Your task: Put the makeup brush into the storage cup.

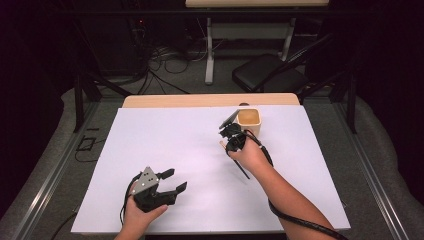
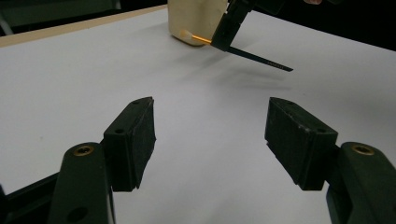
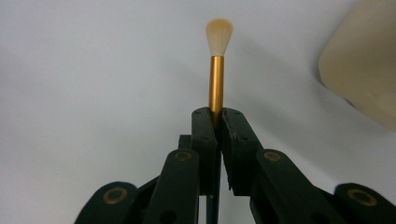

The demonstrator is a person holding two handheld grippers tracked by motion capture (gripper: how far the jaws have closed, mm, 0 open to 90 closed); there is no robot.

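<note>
right gripper view: right gripper point(image 3: 217, 122) clamped tight on brush point(image 3: 216, 81) at its gold ferrule, bristles pointing straight ahead past the jaws. cup point(image 3: 359, 79) lies up-right, near. left gripper point(image 1: 173, 181) wide open, empty, well apart.

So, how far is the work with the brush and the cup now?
Done: the right claw is shut on the brush and holds it off the table, beside the cream cup. In hand: carrying it, bristles pointing ahead of the claw. Left, probably: placing the brush in the cup. The left claw is open with nothing in it.
</note>
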